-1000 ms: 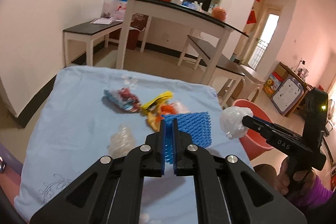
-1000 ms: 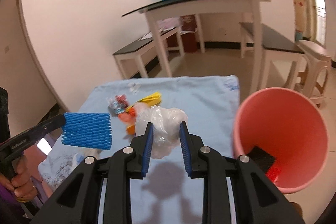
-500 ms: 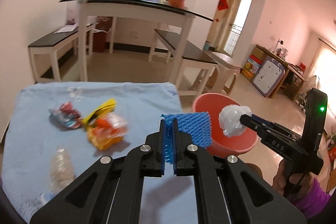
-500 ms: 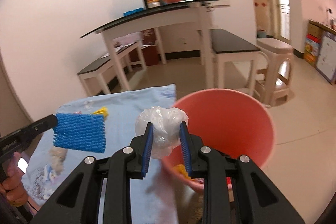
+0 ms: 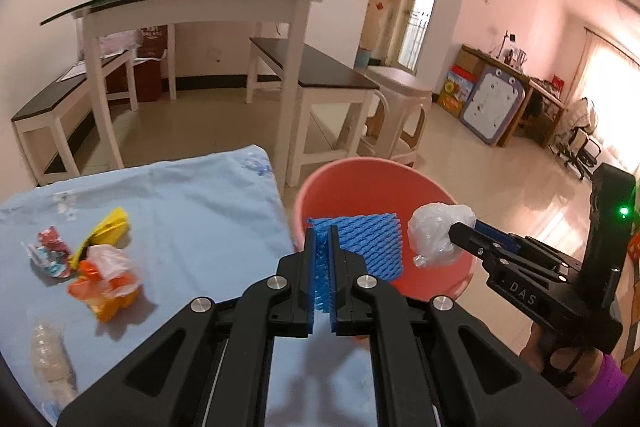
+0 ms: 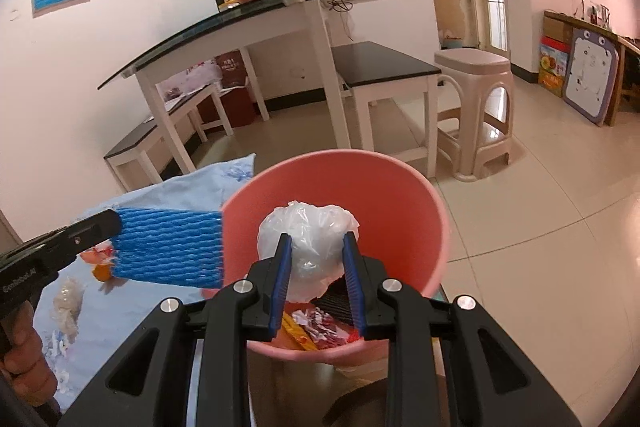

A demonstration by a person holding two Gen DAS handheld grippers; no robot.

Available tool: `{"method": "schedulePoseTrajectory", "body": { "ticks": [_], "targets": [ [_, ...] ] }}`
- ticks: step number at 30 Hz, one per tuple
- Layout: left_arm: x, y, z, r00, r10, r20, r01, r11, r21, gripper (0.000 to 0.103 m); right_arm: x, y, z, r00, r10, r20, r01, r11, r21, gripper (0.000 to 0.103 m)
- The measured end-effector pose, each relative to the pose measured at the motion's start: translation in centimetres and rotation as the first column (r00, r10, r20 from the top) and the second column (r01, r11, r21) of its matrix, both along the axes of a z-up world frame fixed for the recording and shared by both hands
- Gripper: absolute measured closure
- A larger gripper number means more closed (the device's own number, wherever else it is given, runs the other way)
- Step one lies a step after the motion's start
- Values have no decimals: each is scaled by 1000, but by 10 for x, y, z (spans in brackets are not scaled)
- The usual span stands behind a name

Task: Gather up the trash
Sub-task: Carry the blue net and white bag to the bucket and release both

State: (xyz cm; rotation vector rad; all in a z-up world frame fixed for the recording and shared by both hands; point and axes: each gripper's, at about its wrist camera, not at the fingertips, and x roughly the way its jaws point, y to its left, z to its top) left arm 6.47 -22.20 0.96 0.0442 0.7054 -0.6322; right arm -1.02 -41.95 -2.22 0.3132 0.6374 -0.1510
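My left gripper [image 5: 321, 239] is shut on a blue foam net [image 5: 366, 247], held at the near rim of the pink bin [image 5: 360, 175]. My right gripper [image 6: 316, 247] is shut on a crumpled clear plastic bag [image 6: 308, 227] and hangs over the mouth of the pink bin [image 6: 400, 195]. In the right wrist view the blue foam net [image 6: 168, 247] sits just left of the bin's rim. Wrappers and a dark piece lie at the bin's bottom [image 6: 324, 323]. In the left wrist view the plastic bag [image 5: 438, 233] is above the bin's right side.
On the light blue cloth [image 5: 192, 211] lie a red wrapper [image 5: 48, 253], a yellow wrapper [image 5: 106, 231], an orange plastic bundle [image 5: 106, 285] and a clear crumpled bag [image 5: 50, 359]. Behind stand a white table [image 5: 200, 7], benches [image 5: 320, 75] and a beige stool [image 6: 474, 99].
Both grippers swung right from over the cloth to the pink bin, each still holding its item. The bin now fills the middle of both views.
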Motion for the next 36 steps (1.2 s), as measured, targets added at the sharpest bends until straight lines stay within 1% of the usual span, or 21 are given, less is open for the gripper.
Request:
{"method": "schedulePoseTrajectory", "body": {
  "ticks": [5,13,17,26,28,30,32,33,35,36],
  "targets": [
    [4,-19,-11,1000,-15,-11,15,1000,24,98,2,-7,-9,1000,-15,-21,15,1000,6,77],
    [12,-35,-23,999,-24,-39,26,999,35,98,3,-15,-20,999,-29,-43,30,999,18,77],
    [14,-43,-27,999,-36,-37,37,998,42,98,4,-15,-21,998,-31,-48,32,999,22,77],
    [16,-46,-29,998,-40,-45,41,999,12,98,8,-17,-23,997,-41,-59,43,999,30,75],
    [18,-44,-29,997,-41,-63,41,999,2,97,9,-18,-24,997,-43,-60,45,998,37,71],
    [20,-45,-30,996,-41,-75,41,999,0,96,9,-18,-25,997,-47,-62,49,998,37,62],
    [20,-44,-30,995,-45,-84,45,999,-6,96,9,-19,-25,997,-53,-61,55,998,38,59],
    [20,-44,-30,995,-48,-87,47,999,-10,94,9,-19,-25,997,-54,-61,57,998,39,59],
    [20,-43,-29,995,-50,-89,49,999,-20,84,9,-19,-25,996,-57,-63,60,997,39,59],
    [20,-42,-29,995,-50,-88,48,999,-26,75,9,-19,-25,996,-58,-64,61,997,39,58]
  ]
}}
